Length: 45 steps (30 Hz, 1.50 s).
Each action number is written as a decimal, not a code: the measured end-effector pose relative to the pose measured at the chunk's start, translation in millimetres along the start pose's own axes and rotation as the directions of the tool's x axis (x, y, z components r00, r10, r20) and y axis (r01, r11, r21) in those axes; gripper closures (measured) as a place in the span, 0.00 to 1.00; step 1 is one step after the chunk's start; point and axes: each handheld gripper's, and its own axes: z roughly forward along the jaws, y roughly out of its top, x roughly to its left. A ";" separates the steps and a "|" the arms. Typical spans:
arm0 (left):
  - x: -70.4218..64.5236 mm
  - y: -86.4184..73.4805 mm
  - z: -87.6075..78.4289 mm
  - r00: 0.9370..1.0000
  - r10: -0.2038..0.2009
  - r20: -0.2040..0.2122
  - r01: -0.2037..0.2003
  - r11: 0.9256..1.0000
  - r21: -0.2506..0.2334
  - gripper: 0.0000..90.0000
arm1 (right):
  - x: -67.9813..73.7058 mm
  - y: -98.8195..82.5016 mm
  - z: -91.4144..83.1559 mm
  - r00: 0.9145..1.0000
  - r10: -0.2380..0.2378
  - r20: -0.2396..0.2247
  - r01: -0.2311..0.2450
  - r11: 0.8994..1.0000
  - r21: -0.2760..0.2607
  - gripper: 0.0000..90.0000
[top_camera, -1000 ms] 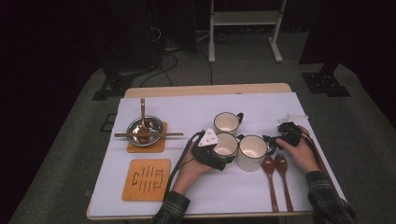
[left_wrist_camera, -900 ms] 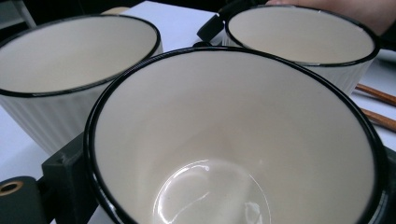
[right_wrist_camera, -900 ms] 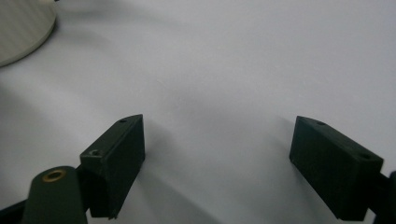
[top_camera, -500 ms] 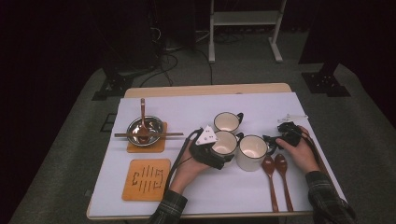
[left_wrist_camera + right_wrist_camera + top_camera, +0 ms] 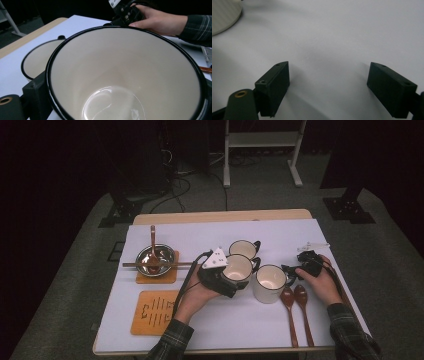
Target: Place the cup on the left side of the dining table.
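Left gripper [image 5: 235, 287], jaws spread around the middle cream mug [image 5: 239, 269]: in the left gripper view one black jaw stands against the outside of the black-rimmed wall at lower left and the mug [image 5: 130, 75] looms between the jaws, though whether both jaws press the wall cannot be told from so close a view. Right gripper [image 5: 295, 270], jaws wide apart and holding nothing; the right gripper view shows both black pads over bare white tabletop [image 5: 332, 37], with the rounded base of a mug [image 5: 222, 15] at the upper left corner. Between the two grippers stands a second mug [image 5: 270, 282], its wall just beside the gripped one and its handle turned toward the right gripper. Beyond the left gripper stands a third mug [image 5: 244, 249], close behind the gripped mug, so that the three form a tight cluster with little room between them. Just nearer the person than the right gripper lie two wooden spoons [image 5: 295, 312], side by side. To the far side of the left gripper a metal bowl [image 5: 152, 260] with a spoon in it rests on a wooden coaster, chopsticks laid across; a second, bare coaster [image 5: 152, 312] lies nearer the table's front edge. Open white surface extends beyond the mugs toward the far edge.
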 end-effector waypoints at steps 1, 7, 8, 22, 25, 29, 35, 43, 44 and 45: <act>0.3 1.5 -2.4 1.000 -0.005 0.004 0.005 1.000 -0.004 0.04 | 0.1 0.0 0.0 1.000 0.001 0.000 -0.001 1.000 0.000 0.19; 3.0 7.9 -15.0 1.000 -0.001 0.016 0.001 1.000 -0.003 0.04 | 0.0 0.1 0.0 1.000 0.001 0.000 -0.001 1.000 0.000 0.19; 4.2 9.2 -17.5 1.000 0.004 0.019 -0.004 1.000 0.003 0.04 | 0.0 0.0 0.0 1.000 0.001 0.000 -0.001 1.000 0.000 0.19; 22.3 10.7 -53.0 0.999 -0.012 0.033 0.013 1.000 -0.020 0.04 | 0.0 0.0 0.0 1.000 0.001 0.000 -0.001 1.000 0.000 0.19; 24.7 7.2 -57.3 1.000 -0.005 0.025 0.006 1.000 -0.015 0.04 | 0.0 0.0 0.1 1.000 0.001 0.000 -0.001 1.000 0.000 0.19; 28.2 0.1 -61.9 1.000 -0.009 0.007 0.009 1.000 -0.013 0.04 | 0.0 0.0 0.1 1.000 0.001 0.001 -0.001 1.000 0.000 0.19; 35.1 -12.2 -67.7 1.000 -0.010 -0.013 0.009 1.000 -0.011 0.04 | -0.1 0.1 0.1 1.000 0.002 0.000 -0.002 1.000 0.001 0.18; 45.0 -28.1 -73.9 0.999 -0.018 -0.038 0.018 1.000 0.000 0.04 | -0.1 0.0 0.1 1.000 0.002 0.000 -0.002 1.000 0.001 0.19; 46.8 -30.2 -75.0 0.999 -0.019 -0.039 0.019 1.000 0.002 0.04 | 0.0 0.0 0.1 1.000 0.002 0.000 -0.002 1.000 0.001 0.19; 48.2 -32.4 -75.6 0.999 -0.023 -0.040 0.022 1.000 -0.003 0.04 | -0.1 0.0 0.1 1.000 0.002 0.000 -0.002 1.000 0.001 0.19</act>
